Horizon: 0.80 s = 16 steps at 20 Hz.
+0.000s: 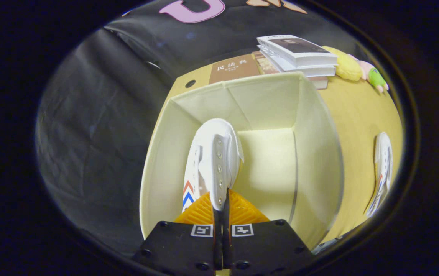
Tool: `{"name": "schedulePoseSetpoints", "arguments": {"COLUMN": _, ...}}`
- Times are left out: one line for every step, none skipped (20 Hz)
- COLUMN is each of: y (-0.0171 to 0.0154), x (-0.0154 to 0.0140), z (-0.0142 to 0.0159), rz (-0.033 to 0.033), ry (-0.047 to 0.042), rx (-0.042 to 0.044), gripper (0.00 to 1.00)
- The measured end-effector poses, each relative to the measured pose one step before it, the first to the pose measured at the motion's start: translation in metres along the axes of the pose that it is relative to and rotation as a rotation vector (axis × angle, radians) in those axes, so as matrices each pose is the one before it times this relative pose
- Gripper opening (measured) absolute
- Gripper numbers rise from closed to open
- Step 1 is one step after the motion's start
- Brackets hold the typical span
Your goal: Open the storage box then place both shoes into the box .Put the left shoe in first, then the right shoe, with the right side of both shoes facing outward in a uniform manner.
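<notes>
Bright, warm light falls from above onto the open storage box, whose pale floor glows almost washed out while its right inner wall sits in soft grey shadow. The white shoe pinched between the closed fingers of the gripper is sharp and evenly lit, with little glare. The fisheye lens bends straight lines strongly (the box walls bow outward), and towards the rim the second shoe and stacked books look stretched, dimmer and slightly soft.

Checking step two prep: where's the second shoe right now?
The second shoe lies on the yellow table, outside the open box, off to the right of the gripper, well apart from the fingers.
</notes>
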State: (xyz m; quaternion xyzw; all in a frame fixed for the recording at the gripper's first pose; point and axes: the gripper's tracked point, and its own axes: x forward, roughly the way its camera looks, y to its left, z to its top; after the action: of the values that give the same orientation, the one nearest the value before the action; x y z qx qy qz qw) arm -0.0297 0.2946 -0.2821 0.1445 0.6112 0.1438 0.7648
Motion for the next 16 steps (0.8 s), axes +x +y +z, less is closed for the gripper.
{"name": "schedulePoseSetpoints", "arguments": {"y": 0.00732, "x": -0.00267, "z": 0.00040, "rz": 0.04277, "ry": 0.00500, "rx": 0.00761, "gripper": 0.15}}
{"name": "schedulePoseSetpoints", "arguments": {"y": 0.00707, "x": 0.00442, "z": -0.00216, "rz": 0.03793, "ry": 0.00200, "rx": 0.01290, "gripper": 0.20}}
{"name": "schedulePoseSetpoints", "arguments": {"y": 0.00843, "x": -0.00580, "z": 0.00701, "rz": 0.03450, "ry": -0.00948, "rx": 0.00966, "gripper": 0.26}}
{"name": "schedulePoseSetpoints", "arguments": {"y": 0.00153, "x": -0.00595, "z": 0.00387, "rz": 0.00954, "ry": -0.01477, "rx": -0.00014, "gripper": 0.31}}
{"name": "schedulePoseSetpoints", "arguments": {"y": -0.00158, "x": -0.00403, "z": 0.00493, "rz": -0.00092, "ry": -0.01213, "rx": -0.01083, "gripper": 0.37}}
{"name": "schedulePoseSetpoints", "arguments": {"y": -0.00068, "x": -0.00442, "z": -0.00001, "rz": 0.00335, "ry": -0.00402, "rx": -0.01034, "gripper": 0.47}}
{"name": "schedulePoseSetpoints", "arguments": {"y": 0.00250, "x": -0.00455, "z": 0.00243, "rz": 0.01935, "ry": -0.00617, "rx": -0.00468, "gripper": 0.57}}
{"name": "schedulePoseSetpoints", "arguments": {"y": 0.00775, "x": -0.00882, "z": 0.00079, "rz": 0.03312, "ry": -0.00604, "rx": -0.00009, "gripper": 0.68}}
{"name": "schedulePoseSetpoints", "arguments": {"y": 0.00143, "x": -0.00647, "z": 0.00301, "rz": 0.00914, "ry": -0.01309, "rx": -0.01691, "gripper": 0.78}}
{"name": "schedulePoseSetpoints", "arguments": {"y": -0.00191, "x": -0.01007, "z": 0.00460, "rz": 0.00162, "ry": -0.01568, "rx": -0.02808, "gripper": 0.88}}
{"name": "schedulePoseSetpoints", "arguments": {"y": -0.00072, "x": -0.00904, "z": 0.00330, "rz": 0.00263, "ry": -0.00862, "rx": -0.02386, "gripper": 0.99}}
{"name": "schedulePoseSetpoints", "arguments": {"y": 0.00058, "x": -0.00853, "z": 0.00120, "rz": 0.01117, "ry": -0.00309, "rx": -0.01413, "gripper": 0.99}}
{"name": "schedulePoseSetpoints", "arguments": {"y": -0.00091, "x": -0.01087, "z": 0.00361, "rz": 0.00974, "ry": -0.01268, "rx": -0.00956, "gripper": 0.99}}
{"name": "schedulePoseSetpoints", "arguments": {"y": -0.00269, "x": -0.01090, "z": 0.00649, "rz": 0.00595, "ry": -0.01911, "rx": -0.00739, "gripper": 0.99}}
{"name": "schedulePoseSetpoints", "arguments": {"y": -0.00512, "x": -0.01031, "z": 0.00624, "rz": 0.00040, "ry": -0.02309, "rx": -0.00690, "gripper": 0.99}}
{"name": "schedulePoseSetpoints", "arguments": {"y": -0.00964, "x": -0.00955, "z": 0.00533, "rz": -0.00793, "ry": -0.01972, "rx": -0.00743, "gripper": 1.00}}
